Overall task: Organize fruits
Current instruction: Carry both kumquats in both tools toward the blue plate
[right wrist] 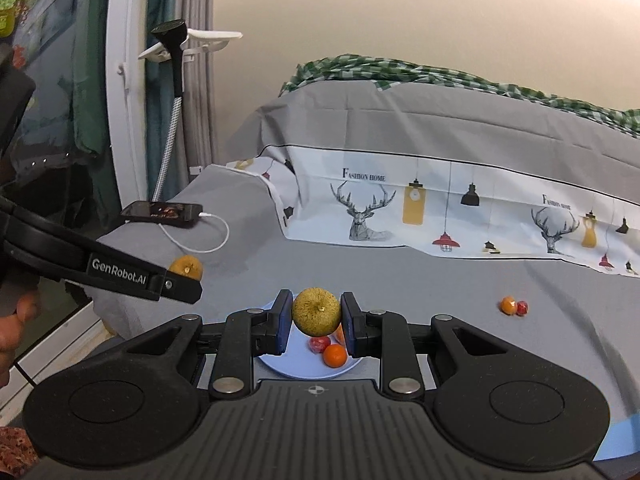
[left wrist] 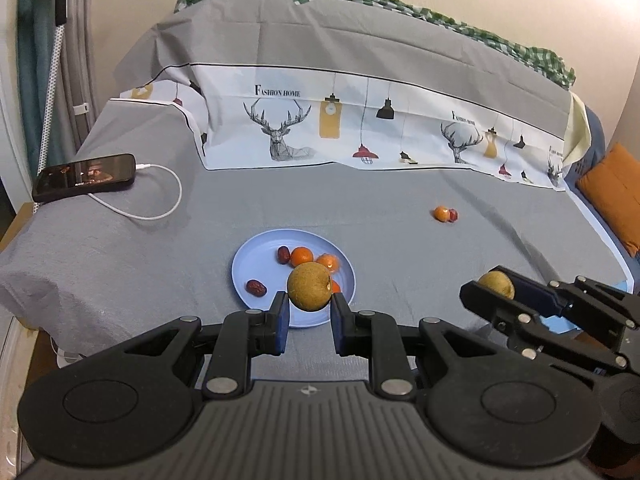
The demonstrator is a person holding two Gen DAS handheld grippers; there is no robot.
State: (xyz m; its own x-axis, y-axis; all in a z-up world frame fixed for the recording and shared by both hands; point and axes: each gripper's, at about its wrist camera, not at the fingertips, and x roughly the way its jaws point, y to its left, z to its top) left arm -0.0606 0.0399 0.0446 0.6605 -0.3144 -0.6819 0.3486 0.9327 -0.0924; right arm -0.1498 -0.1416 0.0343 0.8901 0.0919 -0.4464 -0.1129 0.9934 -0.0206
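Note:
A light blue plate (left wrist: 248,264) sits on the grey bed sheet and holds oranges (left wrist: 301,257) and two red dates (left wrist: 256,288). My left gripper (left wrist: 309,312) is shut on a brown russet pear (left wrist: 309,286) held above the plate's near edge. My right gripper (right wrist: 316,320) is shut on a second brown pear (right wrist: 317,311), above the plate (right wrist: 288,368). In the left wrist view the right gripper (left wrist: 496,292) shows at the right with its pear (left wrist: 497,283). A small orange (left wrist: 441,213) and a red fruit (left wrist: 453,215) lie together on the sheet, far right of the plate.
A black phone (left wrist: 84,177) with a white charging cable (left wrist: 160,208) lies at the bed's left edge. A folded quilt with deer prints (left wrist: 360,128) rises behind. An orange cushion (left wrist: 616,192) lies at the far right.

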